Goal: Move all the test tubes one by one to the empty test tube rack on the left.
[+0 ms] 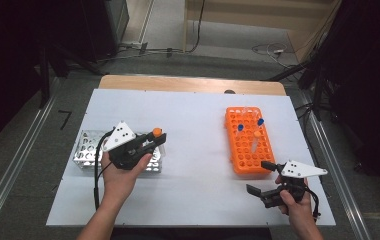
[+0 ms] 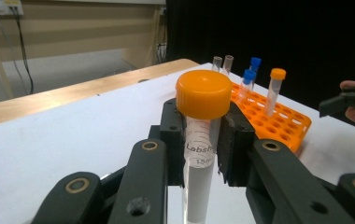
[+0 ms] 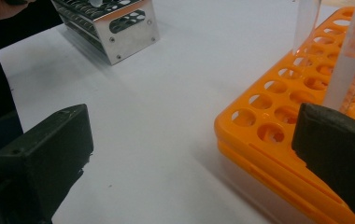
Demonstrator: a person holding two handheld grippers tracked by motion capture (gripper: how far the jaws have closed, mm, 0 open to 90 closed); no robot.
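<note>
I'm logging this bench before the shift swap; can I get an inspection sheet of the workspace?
Surface: white table, wooden strip at the far edge.
Job's things: orange rack at right with capped and open tubes; metal rack at left; orange-capped tube, handwritten label.
Clutter: nothing seen.
Grippers: left claw shut on the tube beside the metal rack; right claw open, by the orange rack's near corner.
Cables: black lead from the left claw; more on the floor beyond.
Surroundings: dark curtains, floor rails.

white table (image 1: 193, 150), wooden far edge. metal rack (image 1: 85, 150) at left. orange rack (image 1: 247, 150) at right, well apart.
</note>
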